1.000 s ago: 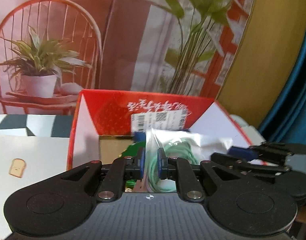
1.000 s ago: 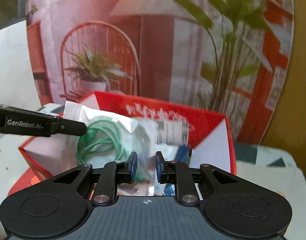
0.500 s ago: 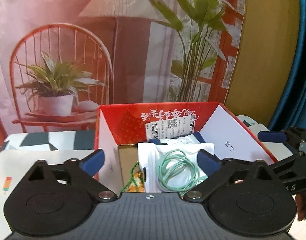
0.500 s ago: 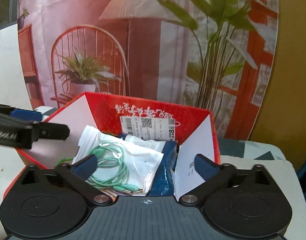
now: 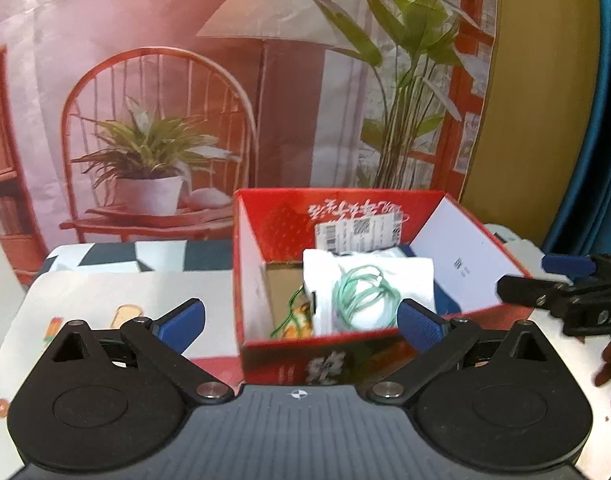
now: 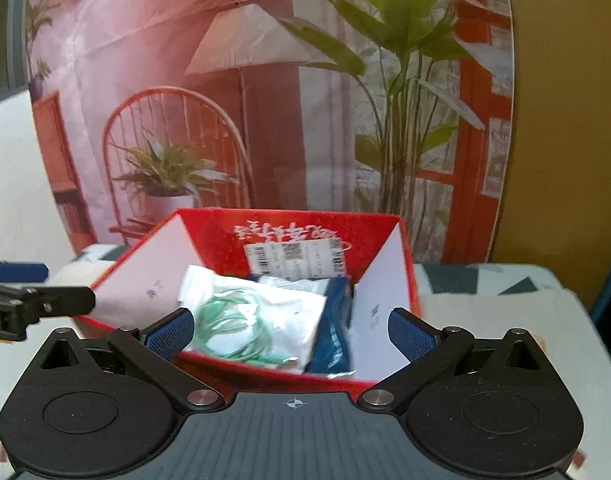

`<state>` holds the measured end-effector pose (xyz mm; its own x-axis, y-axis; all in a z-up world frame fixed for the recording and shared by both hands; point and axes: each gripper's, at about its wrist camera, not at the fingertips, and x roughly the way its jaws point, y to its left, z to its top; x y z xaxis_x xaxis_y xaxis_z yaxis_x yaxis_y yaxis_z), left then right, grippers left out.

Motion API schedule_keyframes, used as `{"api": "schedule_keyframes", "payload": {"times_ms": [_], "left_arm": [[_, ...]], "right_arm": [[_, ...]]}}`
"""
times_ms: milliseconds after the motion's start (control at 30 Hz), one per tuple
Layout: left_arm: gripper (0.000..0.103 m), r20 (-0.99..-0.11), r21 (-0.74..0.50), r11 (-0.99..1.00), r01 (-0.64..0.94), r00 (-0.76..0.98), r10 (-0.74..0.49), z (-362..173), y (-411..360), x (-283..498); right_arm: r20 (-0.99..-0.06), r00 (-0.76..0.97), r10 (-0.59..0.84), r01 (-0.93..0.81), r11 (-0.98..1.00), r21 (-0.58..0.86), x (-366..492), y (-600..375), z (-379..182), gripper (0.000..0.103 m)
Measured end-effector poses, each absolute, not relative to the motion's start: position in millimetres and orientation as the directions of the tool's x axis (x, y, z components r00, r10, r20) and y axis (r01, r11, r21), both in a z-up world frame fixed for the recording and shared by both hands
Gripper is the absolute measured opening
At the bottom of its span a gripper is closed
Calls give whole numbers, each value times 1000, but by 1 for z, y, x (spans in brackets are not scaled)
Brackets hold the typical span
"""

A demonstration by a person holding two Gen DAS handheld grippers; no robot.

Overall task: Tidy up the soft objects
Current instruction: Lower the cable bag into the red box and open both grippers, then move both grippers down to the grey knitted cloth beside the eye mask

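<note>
Lying loose in red carton: clear pouch w/ green cable, light, floppy, slippery. Left gripper & right gripper hanging spread wide, pinching nothing. Probably gripping best at pouch edge.

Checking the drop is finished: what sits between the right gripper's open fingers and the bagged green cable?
Only the red box's near wall. In the right wrist view the right gripper is open and empty, and the cable bag lies inside the box beyond that wall.
</note>
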<state>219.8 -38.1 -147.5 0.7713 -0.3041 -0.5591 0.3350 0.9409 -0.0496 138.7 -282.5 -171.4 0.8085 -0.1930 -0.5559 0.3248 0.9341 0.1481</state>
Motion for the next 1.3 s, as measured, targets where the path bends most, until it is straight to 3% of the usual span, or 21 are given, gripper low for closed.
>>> {"api": "schedule_keyframes", "payload": {"times_ms": [567, 1100, 1300], "left_arm": [[103, -606, -63, 966, 252, 759, -238, -169, -10, 168], [103, -670, -55, 969, 242, 710, -216, -199, 2, 137], [103, -685, -113, 960, 255, 680, -261, -209, 9, 124]], "right_arm": [[-543, 821, -177, 314, 934, 169, 88, -250, -184, 103], [-615, 772, -163, 297, 947, 123, 65, -211, -223, 103], [-631, 762, -148, 277, 954, 112, 56, -200, -233, 101]]}}
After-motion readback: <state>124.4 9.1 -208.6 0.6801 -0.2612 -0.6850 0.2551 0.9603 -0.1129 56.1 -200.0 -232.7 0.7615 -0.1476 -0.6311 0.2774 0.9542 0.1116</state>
